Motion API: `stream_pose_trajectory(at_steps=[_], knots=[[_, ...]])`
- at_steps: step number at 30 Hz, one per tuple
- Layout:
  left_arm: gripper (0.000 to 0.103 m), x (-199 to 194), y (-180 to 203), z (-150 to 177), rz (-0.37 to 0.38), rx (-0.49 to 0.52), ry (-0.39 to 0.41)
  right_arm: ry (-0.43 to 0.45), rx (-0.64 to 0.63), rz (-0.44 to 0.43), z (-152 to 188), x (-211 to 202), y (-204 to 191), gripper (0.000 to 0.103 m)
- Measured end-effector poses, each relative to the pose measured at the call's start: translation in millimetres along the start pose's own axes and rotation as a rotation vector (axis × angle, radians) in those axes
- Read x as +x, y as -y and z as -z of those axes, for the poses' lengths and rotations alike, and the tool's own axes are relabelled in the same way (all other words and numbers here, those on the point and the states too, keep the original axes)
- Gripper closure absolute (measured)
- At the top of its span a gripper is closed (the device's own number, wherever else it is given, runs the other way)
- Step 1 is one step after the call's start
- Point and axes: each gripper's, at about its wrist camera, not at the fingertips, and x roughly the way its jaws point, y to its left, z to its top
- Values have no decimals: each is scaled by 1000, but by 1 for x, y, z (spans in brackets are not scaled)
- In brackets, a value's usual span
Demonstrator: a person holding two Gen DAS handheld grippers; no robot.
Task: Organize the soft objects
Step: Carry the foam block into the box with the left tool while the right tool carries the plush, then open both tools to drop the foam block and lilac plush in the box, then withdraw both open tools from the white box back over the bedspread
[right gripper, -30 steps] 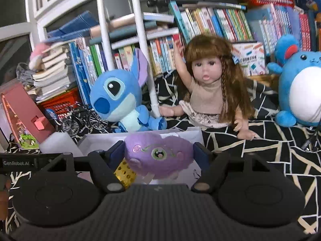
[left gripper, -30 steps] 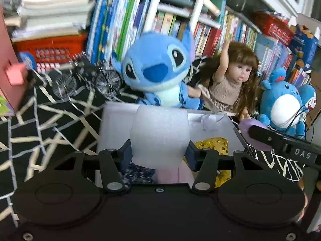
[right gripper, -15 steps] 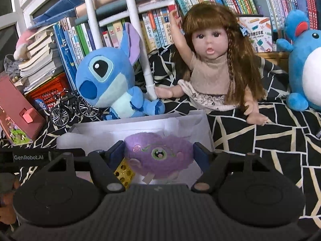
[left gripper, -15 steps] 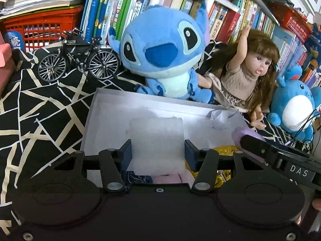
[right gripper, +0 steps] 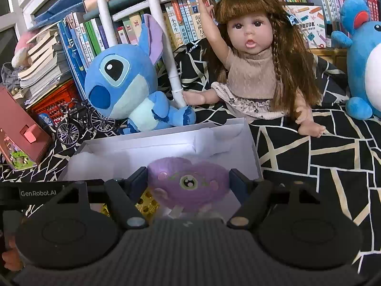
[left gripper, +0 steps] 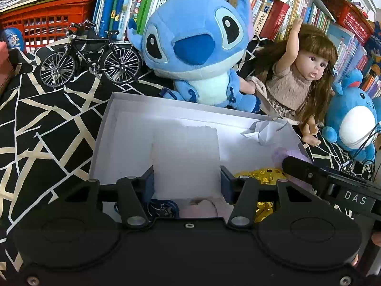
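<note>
My left gripper [left gripper: 187, 181] is shut on a white foam block [left gripper: 185, 157] and holds it low inside a white cardboard box [left gripper: 104, 131]. My right gripper [right gripper: 188, 186] is shut on a purple plush toy [right gripper: 188, 183] over the same box [right gripper: 250, 143]. The right gripper's finger and the purple plush [left gripper: 283, 153] show at the right of the left wrist view. In the box lie a gold sequinned item [left gripper: 259, 175], a pink soft thing [left gripper: 204, 208] and a dark blue patterned thing [left gripper: 162, 208], partly hidden by my left gripper.
A blue Stitch plush [left gripper: 197, 54] and a long-haired doll [left gripper: 302, 83] sit just behind the box. A blue round plush [left gripper: 350, 119] is at the right. A model bicycle [left gripper: 90, 57], a red crate [left gripper: 35, 28] and bookshelves stand behind, on a black patterned cloth [left gripper: 47, 124].
Both grippers have moved forward and down into the box with their loads. The foam block now sits lower in the box, and the purple plush is over the box floor.
</note>
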Motion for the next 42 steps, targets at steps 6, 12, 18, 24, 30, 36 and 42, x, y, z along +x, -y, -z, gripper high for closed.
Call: stream_pose_trajectory(at_steps=[6, 12, 18, 24, 30, 36, 42], knots=[[42, 0, 0, 1, 2, 5, 4, -1, 4, -7, 0, -1, 0, 25], [31, -6, 3, 3, -1, 21, 24, 3, 25, -19, 0, -4, 3, 19], [22, -15, 4, 3, -27, 25, 62, 19, 37, -46, -1, -13, 3, 15], [18, -30, 3, 5, -42, 29, 93, 53, 38, -73, -2, -27, 0, 12], [16, -59, 2, 14, -57, 49, 136, 98, 15, -97, 3, -47, -5, 9], [16, -85, 3, 28, -40, 71, 167, 141, -20, -109, 12, -67, -12, 6], [15, -111, 6, 47, -13, 82, 208, 182, -44, -129, 24, -90, -15, 4]])
